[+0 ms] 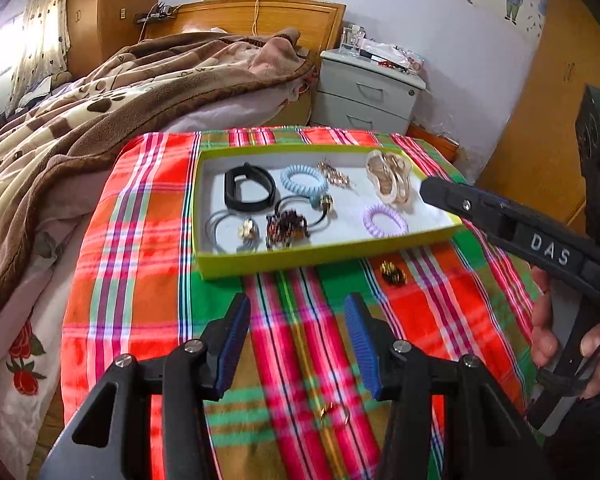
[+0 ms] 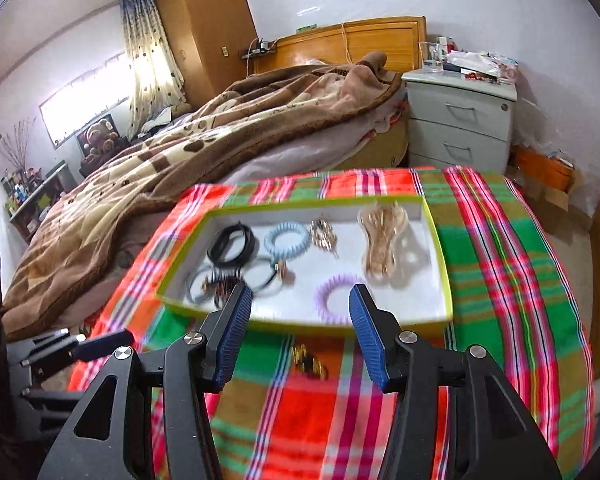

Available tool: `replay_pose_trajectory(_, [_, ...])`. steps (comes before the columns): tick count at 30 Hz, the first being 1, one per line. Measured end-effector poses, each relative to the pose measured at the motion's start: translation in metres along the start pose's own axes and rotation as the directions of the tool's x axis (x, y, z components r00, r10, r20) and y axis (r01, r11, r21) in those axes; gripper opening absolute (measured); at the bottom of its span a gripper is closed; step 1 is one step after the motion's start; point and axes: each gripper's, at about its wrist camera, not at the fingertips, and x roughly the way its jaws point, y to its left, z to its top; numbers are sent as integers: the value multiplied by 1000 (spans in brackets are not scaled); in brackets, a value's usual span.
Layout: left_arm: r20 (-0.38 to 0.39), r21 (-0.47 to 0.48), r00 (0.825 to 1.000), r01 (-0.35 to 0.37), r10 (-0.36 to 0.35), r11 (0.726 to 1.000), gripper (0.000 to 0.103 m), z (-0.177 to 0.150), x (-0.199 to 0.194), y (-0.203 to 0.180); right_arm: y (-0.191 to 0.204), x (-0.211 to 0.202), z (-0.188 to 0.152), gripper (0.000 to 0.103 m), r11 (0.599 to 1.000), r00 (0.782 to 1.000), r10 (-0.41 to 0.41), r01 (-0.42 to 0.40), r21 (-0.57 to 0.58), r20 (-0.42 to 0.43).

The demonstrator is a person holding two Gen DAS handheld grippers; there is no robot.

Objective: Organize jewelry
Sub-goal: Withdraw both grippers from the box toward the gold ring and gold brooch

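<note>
Clip point(image 2: 310, 362) lies loose on the cloth point(image 2: 500, 280) just outside the tray point(image 2: 446, 312), both grippers' fingers open and empty; close your right gripper point(image 2: 296, 334) carelessly and you may snag cloth.

Red, green and orange plaid cloth point(image 1: 148, 216) beneath both tongs. Ahead of them, a lime-green tray point(image 1: 300, 258) with white floor holds a black band point(image 1: 248, 188), pale blue point(image 1: 303, 180) and lilac point(image 1: 385, 221) coiled hair ties.

Our left wrist view low over the plaid cloth point(image 1: 140, 208), our right slightly blurred, perhaps higher, both facing the shared tray point(image 1: 300, 258) point(image 2: 300, 326), bed beyond
</note>
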Motion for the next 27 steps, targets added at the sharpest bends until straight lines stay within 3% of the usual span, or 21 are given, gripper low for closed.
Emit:
replay_pose_trajectory(10, [-49,22,998,29,-28,999,51,-46,-4,5,-2,-29,-39,52,1000,998,-22,21,7,60])
replay_pose_trajectory(22, [-105,85,992,77,-67,993,51,-62,13,-18,-9,-36,-57,52,999,998,-41,40,28,47])
replay_pose_trajectory(27, [-94,138,996,19,-6,990,51,-64,16,-25,-10,-34,-60,52,998,998,-52,51,25,39])
